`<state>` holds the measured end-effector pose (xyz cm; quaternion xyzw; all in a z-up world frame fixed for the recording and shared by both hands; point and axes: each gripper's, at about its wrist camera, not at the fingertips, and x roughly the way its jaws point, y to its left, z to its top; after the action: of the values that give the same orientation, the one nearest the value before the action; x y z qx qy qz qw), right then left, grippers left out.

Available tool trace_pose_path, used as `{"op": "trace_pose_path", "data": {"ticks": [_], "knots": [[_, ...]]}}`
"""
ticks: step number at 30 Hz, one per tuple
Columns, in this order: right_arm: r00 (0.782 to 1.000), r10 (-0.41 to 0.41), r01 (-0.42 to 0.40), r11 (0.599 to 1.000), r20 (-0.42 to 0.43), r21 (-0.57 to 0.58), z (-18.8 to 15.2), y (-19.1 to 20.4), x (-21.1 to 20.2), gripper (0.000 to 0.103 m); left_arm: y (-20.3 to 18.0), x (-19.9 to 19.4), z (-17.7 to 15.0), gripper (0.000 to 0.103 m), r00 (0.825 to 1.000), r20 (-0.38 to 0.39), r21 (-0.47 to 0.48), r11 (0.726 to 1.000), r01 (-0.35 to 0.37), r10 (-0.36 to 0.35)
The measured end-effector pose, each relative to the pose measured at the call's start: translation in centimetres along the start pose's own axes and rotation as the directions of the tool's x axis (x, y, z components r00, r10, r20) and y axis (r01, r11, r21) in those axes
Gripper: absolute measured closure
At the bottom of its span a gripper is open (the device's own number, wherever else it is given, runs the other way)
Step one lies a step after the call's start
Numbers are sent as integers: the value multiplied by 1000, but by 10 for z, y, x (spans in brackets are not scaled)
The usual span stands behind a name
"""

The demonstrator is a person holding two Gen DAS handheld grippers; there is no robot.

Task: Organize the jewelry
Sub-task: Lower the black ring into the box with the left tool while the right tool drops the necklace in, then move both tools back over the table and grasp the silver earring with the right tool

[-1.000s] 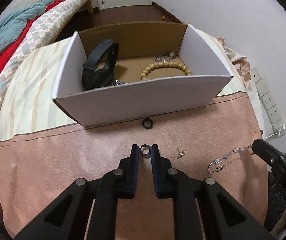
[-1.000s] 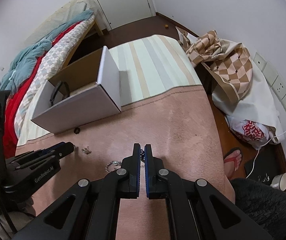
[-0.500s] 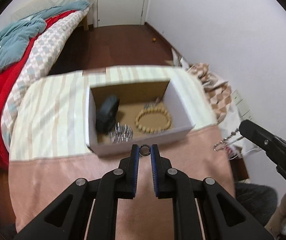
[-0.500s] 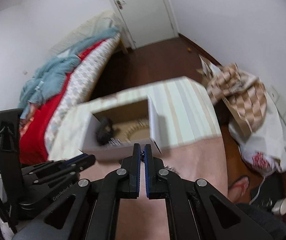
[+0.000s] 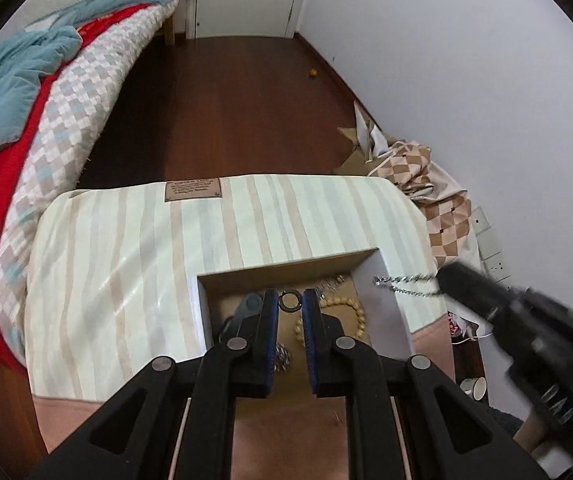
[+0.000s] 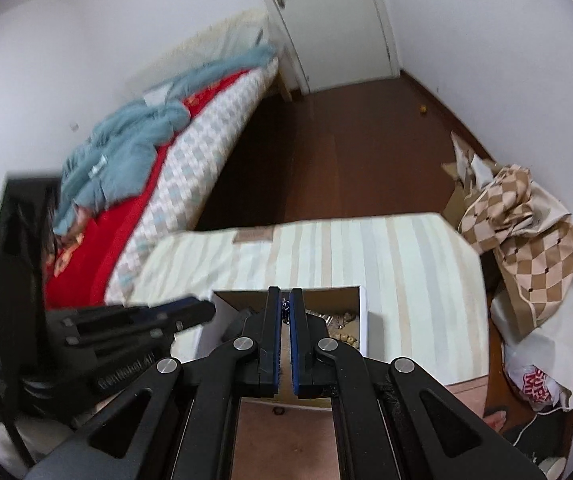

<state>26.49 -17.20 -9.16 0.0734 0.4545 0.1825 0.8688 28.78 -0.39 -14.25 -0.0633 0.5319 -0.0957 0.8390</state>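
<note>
My left gripper (image 5: 290, 301) is shut on a small dark ring (image 5: 289, 301) and holds it above the open white cardboard box (image 5: 382, 304). In the box lie a wooden bead bracelet (image 5: 352, 312) and a black watch (image 5: 246, 310). My right gripper (image 6: 285, 304) is shut on a silver chain bracelet (image 5: 402, 282), which hangs from its tip at the box's right wall in the left wrist view. In the right wrist view only a bit of chain (image 6: 285, 308) shows between the pads, above the box (image 6: 362, 320). A second dark ring (image 6: 277, 411) lies on the pink cloth in front of the box.
The box stands on a table with a striped cloth (image 5: 126, 264) at the back and pink cloth (image 5: 286, 424) in front. A bed (image 5: 38, 128) is at the left. A checked cloth and bags (image 6: 526, 248) lie at the right by the wall.
Both grippers have risen and moved forward over the box, carrying the ring and the chain bracelet. The box now sits directly under the fingertips.
</note>
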Motion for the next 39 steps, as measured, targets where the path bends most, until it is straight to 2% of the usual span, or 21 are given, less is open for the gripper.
{"op": "trace_pose_path", "data": {"ticks": [5,9,11,12,13,14,16,17,18,19,21,23,24,25,27,30,39], "knots": [[996,-8,7,1000,-92,-17,-4,-8,34,100,2,27,15,93,998,-70,-3,1000,2,-2],[983,13,-12,1000,-181,2,-10,-18,54,98,4,36,22,90,996,-87,-17,1000,-17,15],[977,13,-13,1000,-213,2,-13,-21,61,98,6,36,24,74,996,-79,-23,999,-33,31],[975,2,-2,1000,-221,-3,-15,-21,62,97,7,34,25,52,997,-68,-28,999,-47,45],[974,-11,9,1000,-226,-7,-17,-22,62,93,10,31,25,35,997,-52,-36,998,-55,54],[974,-12,11,1000,-225,-7,-18,-23,61,88,11,27,25,33,998,-36,-39,997,-61,60],[979,-27,25,1000,-202,-11,-20,-25,53,59,15,21,23,30,997,-19,-46,996,-79,78],[982,-26,25,1000,-189,-8,-21,-26,48,53,16,18,20,28,996,-15,-46,995,-94,93],[983,-26,26,1000,-179,-6,-22,-26,44,47,18,14,17,18,994,-8,-47,993,-111,110],[985,-32,31,999,-170,-6,-22,-27,40,46,19,10,12,9,992,3,-48,991,-126,126],[987,-67,66,998,-148,-12,-24,-27,31,43,20,4,5,6,986,24,-40,985,-166,167],[983,-118,115,993,-141,-30,-27,-25,25,26,21,-6,-6,6,974,56,-36,975,-218,220],[981,-134,130,991,-138,-39,-29,-24,23,14,21,-10,-12,5,969,71,-35,971,-235,237],[978,-160,154,987,-135,-51,-33,-22,21,9,21,-13,-17,3,966,81,-35,969,-245,247],[970,-197,188,979,-140,-73,-39,-19,19,8,20,-21,-29,1,957,104,-34,963,-269,271],[962,-230,220,972,-147,-79,-48,-16,16,0,15,-33,-44,1,942,137,-29,952,-304,305],[957,-284,279,956,-58,-86,-53,0,-23,0,13,-78,-81,1,916,193,-98,936,-338,351]]}}
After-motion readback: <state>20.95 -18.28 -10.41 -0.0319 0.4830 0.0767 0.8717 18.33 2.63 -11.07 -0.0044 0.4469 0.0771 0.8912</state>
